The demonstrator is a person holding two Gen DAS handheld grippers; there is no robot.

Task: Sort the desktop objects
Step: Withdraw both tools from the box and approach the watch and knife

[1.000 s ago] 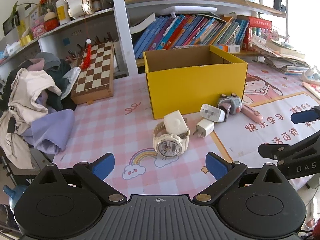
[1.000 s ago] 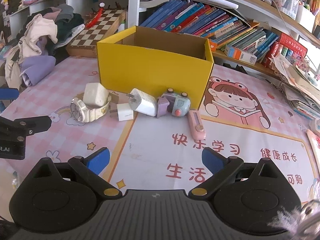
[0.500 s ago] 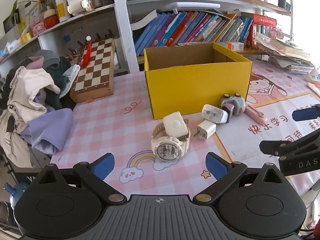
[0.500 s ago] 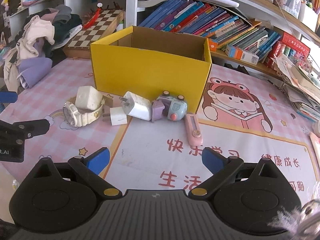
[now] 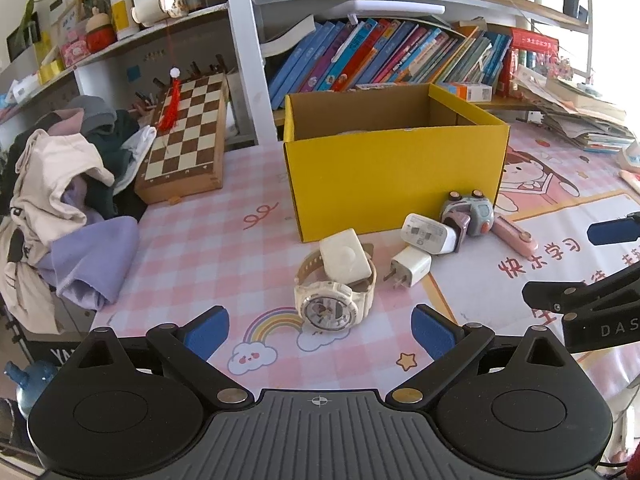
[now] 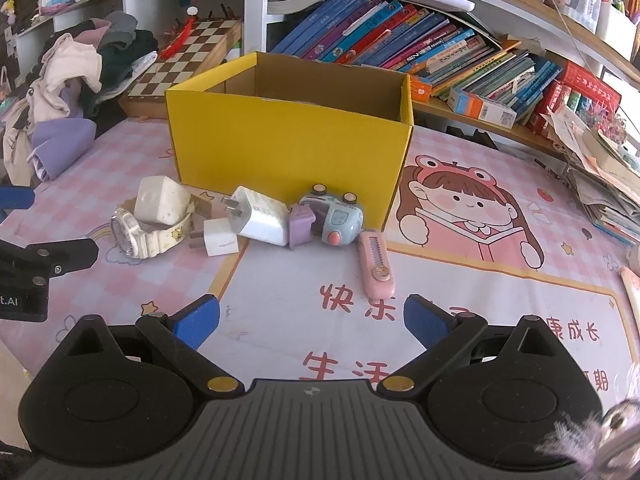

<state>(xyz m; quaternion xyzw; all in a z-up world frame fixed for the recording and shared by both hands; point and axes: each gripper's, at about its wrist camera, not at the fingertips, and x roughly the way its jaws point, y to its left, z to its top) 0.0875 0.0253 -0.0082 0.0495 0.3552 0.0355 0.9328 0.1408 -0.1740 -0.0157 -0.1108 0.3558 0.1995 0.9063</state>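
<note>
An open yellow cardboard box [image 5: 394, 176] [image 6: 288, 148] stands on the pink checked desk mat. Along its front lie a cream wristwatch [image 5: 330, 304] [image 6: 148, 236] with a white square case [image 5: 345, 257] [image 6: 162, 200] resting on it, a small white plug [image 5: 410, 266] [image 6: 220, 242], a larger white charger [image 5: 428, 234] [image 6: 260, 216], a blue-grey toy camera [image 5: 468, 210] [image 6: 334, 220] and a pink utility knife [image 5: 514, 236] [image 6: 376, 264]. My left gripper [image 5: 320, 330] hangs open just short of the watch. My right gripper [image 6: 312, 320] is open, just short of the knife.
A chessboard [image 5: 186, 138] leans at the back left beside a pile of clothes [image 5: 68, 200]. Shelves of books [image 5: 384, 60] run behind the box. Stacked papers [image 6: 604, 176] sit at the right. A cartoon poster mat [image 6: 460, 216] covers the desk's right half.
Both grippers have drawn in slightly toward the objects in front of the box; the jaws stay open and nothing on the desk has moved.
</note>
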